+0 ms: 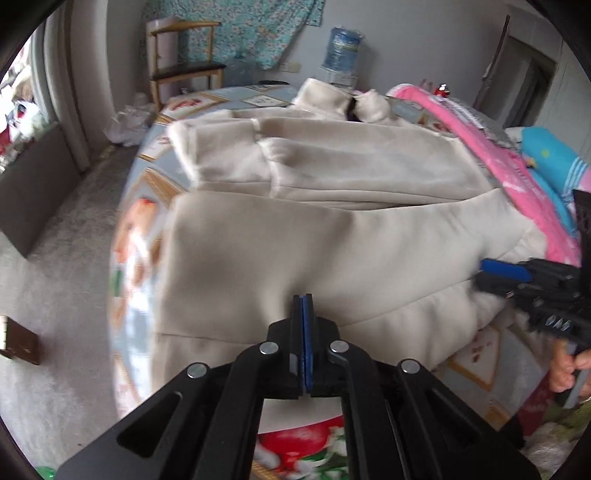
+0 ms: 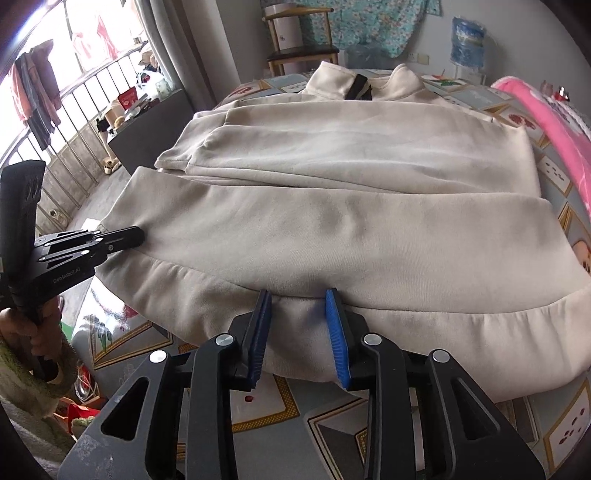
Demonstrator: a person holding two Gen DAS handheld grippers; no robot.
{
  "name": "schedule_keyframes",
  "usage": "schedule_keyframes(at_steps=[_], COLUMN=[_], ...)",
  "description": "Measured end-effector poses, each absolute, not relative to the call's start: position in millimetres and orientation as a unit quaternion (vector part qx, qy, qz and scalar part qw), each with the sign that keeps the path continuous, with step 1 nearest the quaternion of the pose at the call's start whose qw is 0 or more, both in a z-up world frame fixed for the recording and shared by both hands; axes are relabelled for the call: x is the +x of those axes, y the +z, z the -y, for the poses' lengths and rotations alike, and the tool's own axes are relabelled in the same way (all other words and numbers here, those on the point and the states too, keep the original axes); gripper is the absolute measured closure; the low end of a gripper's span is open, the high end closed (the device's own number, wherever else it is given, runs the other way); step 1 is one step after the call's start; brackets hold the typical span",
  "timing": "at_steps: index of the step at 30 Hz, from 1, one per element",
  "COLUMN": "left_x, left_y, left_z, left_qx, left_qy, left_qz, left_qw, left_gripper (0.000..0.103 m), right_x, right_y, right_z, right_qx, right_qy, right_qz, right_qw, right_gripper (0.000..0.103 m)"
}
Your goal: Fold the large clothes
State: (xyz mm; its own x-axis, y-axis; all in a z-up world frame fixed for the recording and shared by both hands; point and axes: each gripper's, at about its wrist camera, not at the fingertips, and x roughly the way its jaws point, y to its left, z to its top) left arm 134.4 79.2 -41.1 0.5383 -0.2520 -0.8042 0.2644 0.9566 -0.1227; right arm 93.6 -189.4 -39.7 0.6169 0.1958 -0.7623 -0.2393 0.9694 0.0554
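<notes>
Big cream sweatshirt [image 2: 332,192] lying flat on the patterned table [image 2: 258,402], collar far, hem near.

Right hand-held gripper [image 2: 297,325] open wide around the hem.

Left hand-held gripper [image 1: 303,325] pinched tight, touching the hem; hard to tell if holding cloth.

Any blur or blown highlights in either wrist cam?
Left wrist view: motion blur smears the cream sweatshirt and the patterned tablecloth; the left gripper stays sharp. Right wrist view: mostly crisp, but the window at upper left is overexposed; fisheye bends the table edge in both.
</notes>
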Motion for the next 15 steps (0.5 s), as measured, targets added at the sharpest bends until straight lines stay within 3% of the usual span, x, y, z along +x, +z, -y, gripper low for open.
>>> schedule_keyframes(at_steps=[2, 4, 9, 12, 15], left_x=[132.7, 131.1, 127.7, 127.5, 132.2], left_y=[-40.4, -40.8, -38.8, -31.9, -25.2], left_z=[-93.0, -106.4, -116.4, -114.5, -111.5], left_qx=[-0.003, -0.015, -0.014, -0.005, -0.008], left_qy=[-0.135, -0.128, -0.126, -0.119, -0.123], left_qz=[-0.457, -0.459, -0.459, -0.453, -0.447], left_qw=[0.879, 0.879, 0.879, 0.884, 0.886], left_gripper=[0.1, 0.1, 0.1, 0.1, 0.1], right_x=[93.1, 92.1, 90.8, 89.6, 89.7], right_y=[-37.8, -36.0, -31.9, -23.5, -9.6], right_z=[205.1, 222.5, 276.1, 300.9, 299.7], right_qx=[0.004, 0.027, 0.086, 0.124, 0.086], right_qy=[0.125, 0.117, 0.07, 0.053, 0.025], right_qz=[-0.42, -0.419, -0.412, -0.403, -0.38], right_qw=[0.899, 0.9, 0.904, 0.905, 0.921], right_gripper=[0.084, 0.096, 0.097, 0.087, 0.057])
